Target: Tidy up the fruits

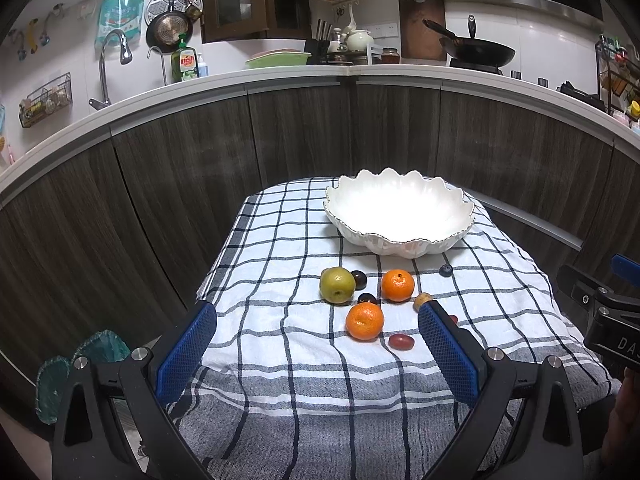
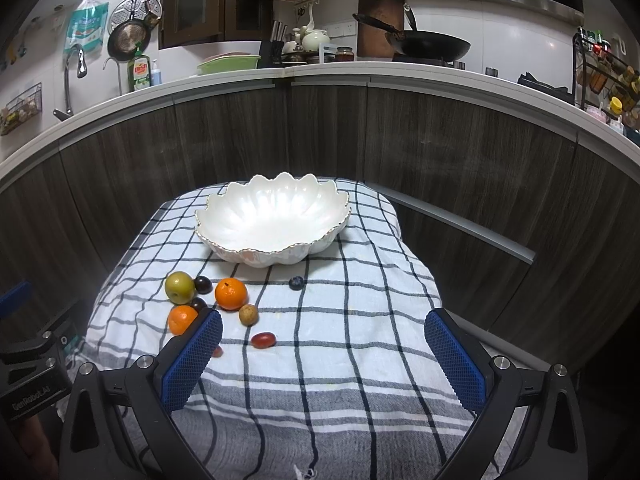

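Observation:
A white scalloped bowl stands empty at the far side of a checked cloth. In front of it lie a green apple, two oranges, two dark plums, a blueberry, a small tan fruit and a red grape tomato. My left gripper is open and empty, just short of the fruits. My right gripper is open and empty, to the right of them.
The cloth-covered table stands against dark wood cabinets under a white counter with a sink tap, dish soap and a wok. The right gripper's body shows at the left wrist view's right edge.

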### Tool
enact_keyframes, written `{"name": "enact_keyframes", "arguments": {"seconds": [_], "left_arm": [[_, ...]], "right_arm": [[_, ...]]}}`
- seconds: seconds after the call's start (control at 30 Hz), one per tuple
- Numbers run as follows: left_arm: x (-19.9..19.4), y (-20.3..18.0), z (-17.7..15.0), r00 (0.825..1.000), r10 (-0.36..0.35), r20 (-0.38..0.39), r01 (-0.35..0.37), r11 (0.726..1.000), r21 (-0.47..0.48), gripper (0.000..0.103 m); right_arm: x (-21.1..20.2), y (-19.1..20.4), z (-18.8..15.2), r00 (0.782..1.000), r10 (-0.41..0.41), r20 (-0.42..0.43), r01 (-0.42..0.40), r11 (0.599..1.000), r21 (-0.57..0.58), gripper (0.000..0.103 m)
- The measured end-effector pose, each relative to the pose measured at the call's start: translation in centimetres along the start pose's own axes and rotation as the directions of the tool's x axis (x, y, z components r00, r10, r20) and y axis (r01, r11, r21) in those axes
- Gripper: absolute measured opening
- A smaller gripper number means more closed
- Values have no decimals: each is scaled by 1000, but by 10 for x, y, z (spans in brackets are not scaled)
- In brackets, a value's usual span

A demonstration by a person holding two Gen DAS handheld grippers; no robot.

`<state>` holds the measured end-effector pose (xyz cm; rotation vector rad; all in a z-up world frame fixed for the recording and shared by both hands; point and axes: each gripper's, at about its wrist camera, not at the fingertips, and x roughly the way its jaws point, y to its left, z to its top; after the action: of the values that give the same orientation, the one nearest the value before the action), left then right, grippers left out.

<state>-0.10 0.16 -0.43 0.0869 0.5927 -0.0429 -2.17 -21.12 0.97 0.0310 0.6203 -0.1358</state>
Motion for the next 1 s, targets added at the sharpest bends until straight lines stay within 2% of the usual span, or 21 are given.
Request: {"name": "enact_keyframes", "arguments": {"seconds": [0.57, 1.0], "left_arm": [[5, -1, -3, 1000, -4, -23, 4, 1000, 2, 103], [18, 0, -1, 998, 3, -65, -3, 1000, 8, 103]], "right_arm": [[2, -1, -1, 1000, 2, -5, -2, 1000, 1, 103], [18, 1, -2, 999, 5, -45, -5, 1000, 1, 103]]}}
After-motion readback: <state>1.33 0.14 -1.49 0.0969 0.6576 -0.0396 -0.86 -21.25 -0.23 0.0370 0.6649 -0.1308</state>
